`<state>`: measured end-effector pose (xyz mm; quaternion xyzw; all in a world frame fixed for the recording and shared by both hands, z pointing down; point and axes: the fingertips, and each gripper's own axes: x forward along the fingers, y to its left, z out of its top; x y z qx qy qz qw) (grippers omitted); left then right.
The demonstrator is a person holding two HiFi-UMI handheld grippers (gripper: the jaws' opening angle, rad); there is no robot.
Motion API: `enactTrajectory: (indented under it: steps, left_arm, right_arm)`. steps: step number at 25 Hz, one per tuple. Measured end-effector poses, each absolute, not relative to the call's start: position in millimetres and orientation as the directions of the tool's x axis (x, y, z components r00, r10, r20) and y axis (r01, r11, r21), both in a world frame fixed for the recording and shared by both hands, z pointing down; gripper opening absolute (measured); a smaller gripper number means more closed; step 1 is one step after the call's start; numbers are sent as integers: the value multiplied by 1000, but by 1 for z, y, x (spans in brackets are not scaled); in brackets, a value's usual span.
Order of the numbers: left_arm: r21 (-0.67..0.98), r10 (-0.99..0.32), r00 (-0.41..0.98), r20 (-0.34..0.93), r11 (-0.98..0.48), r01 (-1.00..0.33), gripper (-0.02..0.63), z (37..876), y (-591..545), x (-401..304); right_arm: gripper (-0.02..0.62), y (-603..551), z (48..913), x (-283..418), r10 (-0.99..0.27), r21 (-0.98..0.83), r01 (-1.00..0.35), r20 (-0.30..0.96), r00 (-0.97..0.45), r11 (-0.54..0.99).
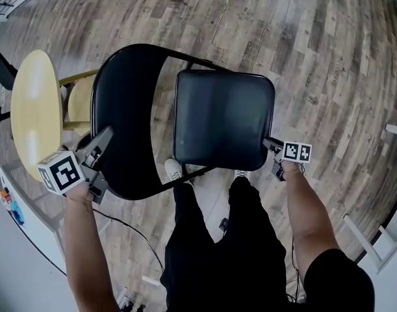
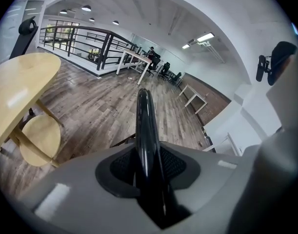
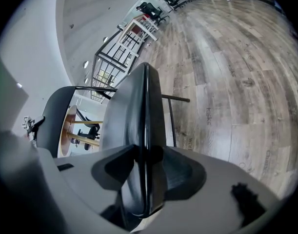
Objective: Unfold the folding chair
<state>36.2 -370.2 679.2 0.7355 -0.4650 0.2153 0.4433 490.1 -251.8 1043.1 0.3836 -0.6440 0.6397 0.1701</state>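
Head view: black metal folding chair (image 1: 185,119) | left gripper (image 1: 102,145) jaws pinch its curved backrest (image 1: 123,103) | right gripper (image 1: 273,147) jaws pinch its padded seat (image 1: 224,119)

Both arms reach forward and down, well apart; the left forearm (image 1: 88,239) is bare and runs up the left of the head view, and the right forearm (image 1: 308,213), also bare, comes out of a black sleeve; each hand is mostly hidden behind its gripper's marker cube (image 1: 60,172); the left gripper (image 1: 102,142) slants down and inward, its jaws partly closed, both pads pressing the thin edge of the backrest (image 2: 146,130); the right gripper (image 1: 271,145) slants down likewise, its jaws set wider and clamped on the corner edge of the seat (image 3: 139,130).
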Motion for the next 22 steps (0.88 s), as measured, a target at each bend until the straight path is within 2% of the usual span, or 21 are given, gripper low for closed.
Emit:
enactTrajectory:
  steps: [15, 22]
  left_arm:
    - [498, -471, 493, 731, -124, -858, 135, 686, -366, 33]
    - [529, -479, 522, 706, -133, -838, 132, 686, -367, 39]
  right_arm:
    - [190, -252, 1044, 490, -167, -630, -774, 772, -614, -67]
    - [187, -258, 1027, 490, -101, -506, -858, 852, -513, 89]
